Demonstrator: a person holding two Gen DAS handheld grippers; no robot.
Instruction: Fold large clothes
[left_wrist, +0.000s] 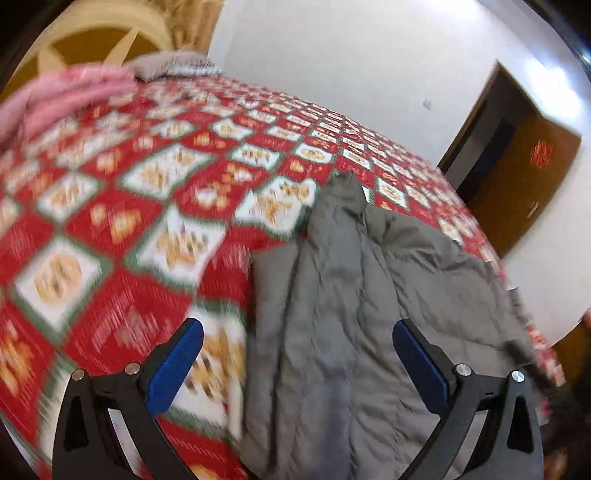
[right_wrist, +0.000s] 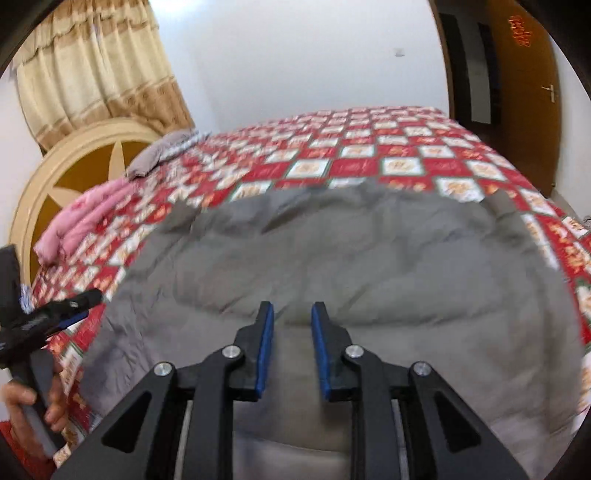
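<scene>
Right gripper (right_wrist: 292, 314) slightly parted, empty, just above grey jacket (right_wrist: 332, 258) on bedspread (right_wrist: 369, 155).

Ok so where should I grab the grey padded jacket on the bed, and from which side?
Probably by its nearer left edge, coming in from the left. The grey jacket lies flat on the red patterned bedspread, and in the left wrist view that edge runs between the wide-open left gripper fingers, so a pinch there could lift a fold. The right gripper hovers open above the jacket.

White walls (right_wrist: 295, 55), beige curtain (right_wrist: 92, 74), brown door (right_wrist: 524, 110), red patchwork bedspread (right_wrist: 369, 155)
</scene>
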